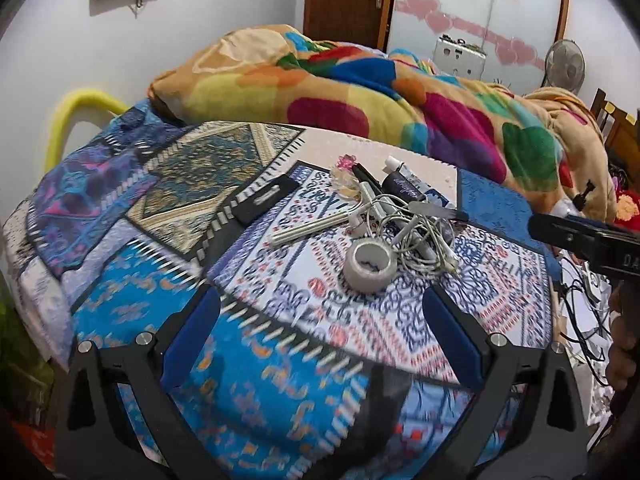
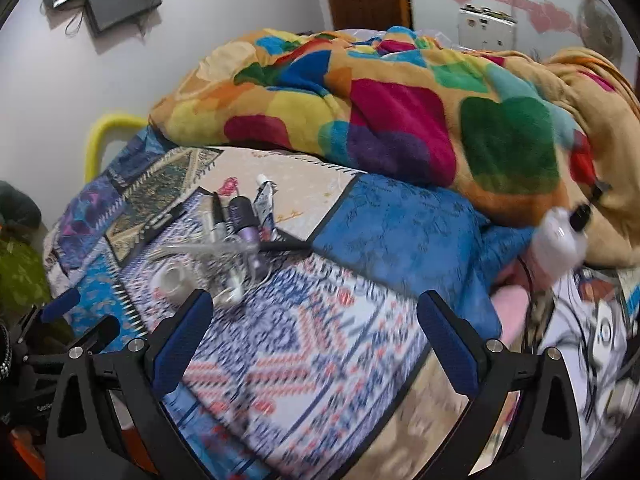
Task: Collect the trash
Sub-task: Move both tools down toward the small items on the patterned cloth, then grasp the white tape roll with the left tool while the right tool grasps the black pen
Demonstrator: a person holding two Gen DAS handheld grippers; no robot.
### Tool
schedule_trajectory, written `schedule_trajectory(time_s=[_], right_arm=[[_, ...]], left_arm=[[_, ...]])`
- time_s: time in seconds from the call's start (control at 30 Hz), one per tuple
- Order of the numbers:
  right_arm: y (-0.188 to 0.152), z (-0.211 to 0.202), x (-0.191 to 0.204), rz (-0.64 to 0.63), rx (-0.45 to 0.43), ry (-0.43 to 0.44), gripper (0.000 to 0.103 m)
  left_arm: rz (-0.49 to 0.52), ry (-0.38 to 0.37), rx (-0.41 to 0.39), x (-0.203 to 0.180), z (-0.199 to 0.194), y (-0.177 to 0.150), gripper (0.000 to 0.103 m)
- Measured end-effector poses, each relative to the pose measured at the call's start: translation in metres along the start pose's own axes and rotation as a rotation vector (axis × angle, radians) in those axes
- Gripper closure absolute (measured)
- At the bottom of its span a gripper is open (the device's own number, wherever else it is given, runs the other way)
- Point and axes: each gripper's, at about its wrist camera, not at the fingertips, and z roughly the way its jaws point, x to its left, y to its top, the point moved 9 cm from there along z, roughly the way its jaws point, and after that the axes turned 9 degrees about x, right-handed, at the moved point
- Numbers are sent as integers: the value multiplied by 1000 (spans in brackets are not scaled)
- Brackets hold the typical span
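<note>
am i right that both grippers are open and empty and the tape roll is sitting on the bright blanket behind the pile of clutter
Not quite. The tape roll sits on the patterned bedspread, in front of the clutter pile, not on the bright blanket behind it; the left wrist view shows this. The rest holds: the left gripper and right gripper are both open and empty.

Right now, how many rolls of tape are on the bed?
1. The grey tape roll sits on the patterned bedspread, at the near edge of the clutter pile, beside the tangled white cable. The pile could hide more.
</note>
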Motion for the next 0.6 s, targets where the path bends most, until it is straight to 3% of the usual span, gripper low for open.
schedule_trajectory(time_s=[0.1, 0.17, 0.33, 0.6], right_arm=[[12, 16, 1, -73, 15, -23, 6], [18, 28, 6, -131, 37, -41, 14], [23, 51, 18, -309, 61, -106, 30], [33, 71, 31, -401, 83, -27, 52]], left_arm=[[15, 14, 6, -4, 15, 6, 1], [27, 19, 8, -6, 22, 9, 1], [47, 17, 23, -11, 41, 14, 14], [84, -20, 33, -24, 53, 15, 36]])
